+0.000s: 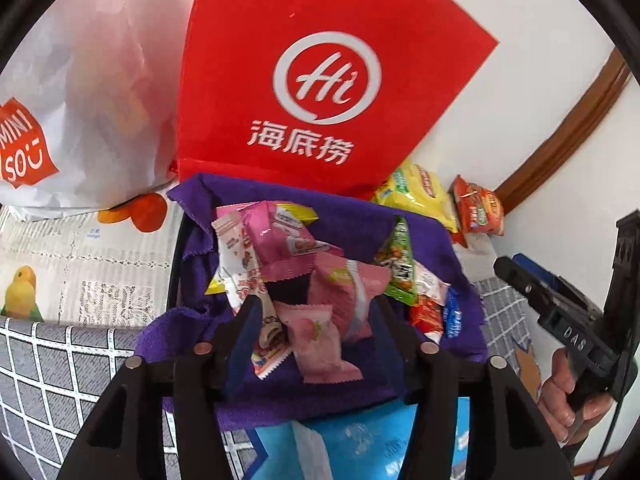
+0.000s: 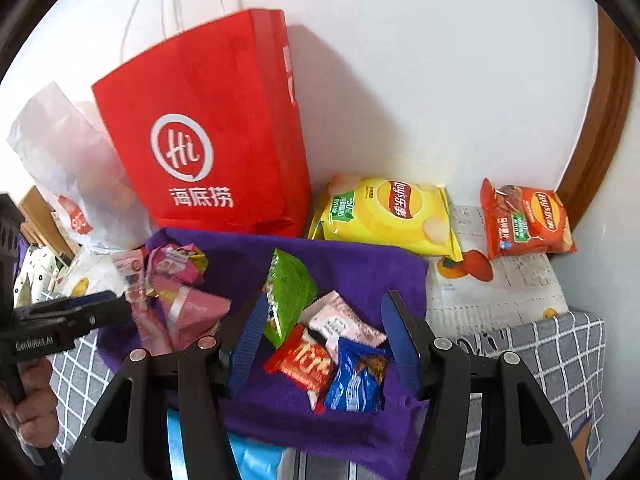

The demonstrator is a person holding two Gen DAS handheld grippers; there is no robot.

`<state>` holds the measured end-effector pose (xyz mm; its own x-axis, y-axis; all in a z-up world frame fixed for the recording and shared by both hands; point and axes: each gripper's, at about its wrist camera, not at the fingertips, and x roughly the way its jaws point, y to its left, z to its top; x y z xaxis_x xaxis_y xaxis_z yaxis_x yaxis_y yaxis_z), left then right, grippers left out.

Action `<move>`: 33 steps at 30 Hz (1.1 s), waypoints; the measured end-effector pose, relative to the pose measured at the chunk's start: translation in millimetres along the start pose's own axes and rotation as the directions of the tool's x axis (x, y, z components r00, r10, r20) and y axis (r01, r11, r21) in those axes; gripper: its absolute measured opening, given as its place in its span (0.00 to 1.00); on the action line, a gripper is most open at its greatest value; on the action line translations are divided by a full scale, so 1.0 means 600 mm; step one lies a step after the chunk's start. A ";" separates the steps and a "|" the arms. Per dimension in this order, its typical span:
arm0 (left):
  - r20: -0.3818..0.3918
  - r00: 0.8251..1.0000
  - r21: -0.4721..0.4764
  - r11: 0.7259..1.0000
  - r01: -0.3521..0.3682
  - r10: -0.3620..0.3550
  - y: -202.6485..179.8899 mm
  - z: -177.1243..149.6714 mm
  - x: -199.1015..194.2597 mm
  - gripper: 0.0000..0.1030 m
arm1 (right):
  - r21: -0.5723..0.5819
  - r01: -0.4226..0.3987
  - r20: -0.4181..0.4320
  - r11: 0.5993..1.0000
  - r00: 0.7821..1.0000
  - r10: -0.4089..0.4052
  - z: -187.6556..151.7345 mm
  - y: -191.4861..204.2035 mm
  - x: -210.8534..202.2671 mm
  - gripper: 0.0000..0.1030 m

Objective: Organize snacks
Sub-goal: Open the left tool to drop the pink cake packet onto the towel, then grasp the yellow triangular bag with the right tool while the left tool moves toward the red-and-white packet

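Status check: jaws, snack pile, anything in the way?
Left gripper open, over pink packets. Right gripper open, over red and blue packets. Snacks piled on purple cloth. Nothing gripped, nothing in the way.

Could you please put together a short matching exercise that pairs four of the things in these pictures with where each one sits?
Things:
1. yellow chip bag
2. orange chip bag
3. red tote bag
4. blue snack packet

Places:
A. on the purple cloth
B. upright against the wall
C. nearest the wooden trim
D. just right of the red tote

Pairs: 1-D, 2-C, 3-B, 4-A
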<state>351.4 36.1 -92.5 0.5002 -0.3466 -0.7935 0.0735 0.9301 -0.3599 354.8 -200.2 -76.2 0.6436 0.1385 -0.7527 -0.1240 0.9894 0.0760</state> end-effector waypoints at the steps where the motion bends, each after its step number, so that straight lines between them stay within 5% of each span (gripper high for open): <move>1: -0.001 1.000 0.004 1.000 -0.001 0.001 -0.003 0.000 -0.004 0.52 | -0.003 0.002 0.004 1.000 1.000 -0.002 -0.005 0.000 -0.009 0.57; 12: -0.006 1.000 0.027 0.999 -0.024 0.024 -0.032 -0.046 -0.072 0.53 | 0.020 0.014 -0.025 1.000 1.000 -0.013 -0.114 -0.002 -0.098 0.57; 19: 0.003 1.000 0.016 1.000 -0.015 0.015 -0.024 -0.113 -0.136 0.54 | 0.105 -0.088 -0.088 0.991 0.991 0.097 -0.198 -0.002 -0.139 0.57; 33: 0.004 1.000 0.006 1.000 -0.007 0.007 -0.016 -0.218 -0.201 0.54 | 0.074 -0.123 -0.140 0.990 0.981 0.132 -0.320 0.074 -0.196 0.57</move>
<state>177.3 52.9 -57.7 0.5043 -0.3396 -0.7940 0.0750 0.9332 -0.3516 128.7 -181.0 -109.6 0.5098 0.2603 -0.8200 -0.1459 0.9655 0.2158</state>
